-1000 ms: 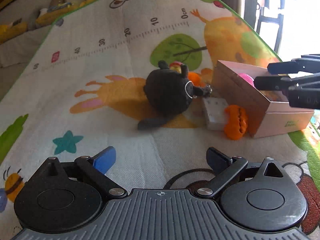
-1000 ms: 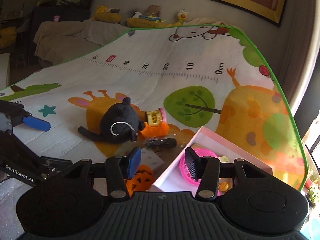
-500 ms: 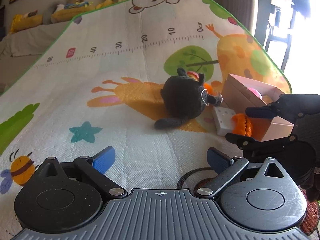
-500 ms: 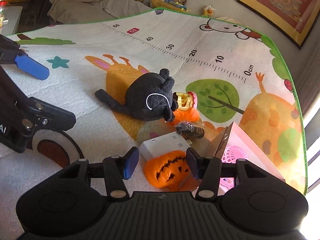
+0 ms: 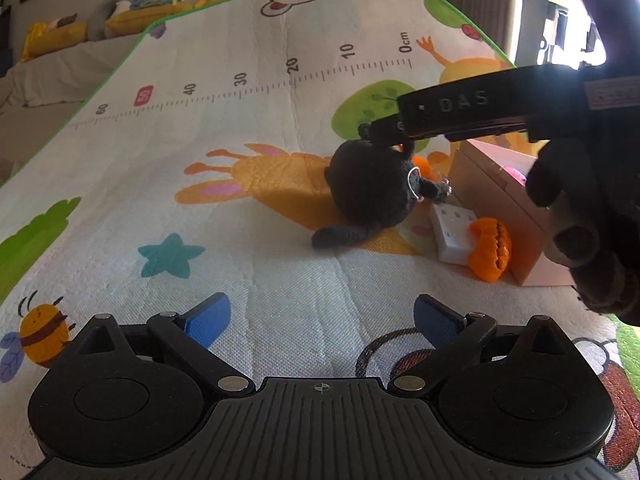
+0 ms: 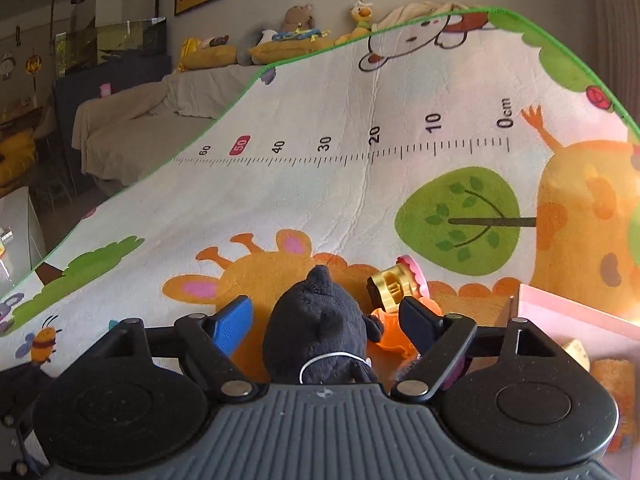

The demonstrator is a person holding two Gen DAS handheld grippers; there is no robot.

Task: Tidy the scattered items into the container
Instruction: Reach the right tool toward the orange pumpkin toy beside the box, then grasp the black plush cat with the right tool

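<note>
A black plush toy (image 6: 316, 344) lies on the play mat, and my right gripper (image 6: 326, 322) stands open right over it, one blue finger on each side with gaps to the fur. In the left wrist view the same plush (image 5: 372, 188) sits mid-mat with the right gripper's fingers (image 5: 386, 130) above its top. The pink cardboard box (image 5: 496, 196) stands just right of it, and a pink item shows inside. A white block (image 5: 452, 232) and an orange pumpkin toy (image 5: 490, 248) lie against the box front. My left gripper (image 5: 320, 316) hovers open and empty nearer the mat's front.
A yellow-and-pink toy (image 6: 396, 284) and an orange piece (image 6: 390, 332) lie beside the plush, near the pink box's rim (image 6: 560, 304). A gloved hand (image 5: 576, 220) holds the right gripper. Cushions and soft toys (image 6: 296, 32) line the far edge; a covered sofa (image 6: 132, 128) stands left.
My right gripper has swung left from over the pink box and pumpkin to straddle the black plush, with its jaws wider apart. The left gripper stays open and has barely shifted.
</note>
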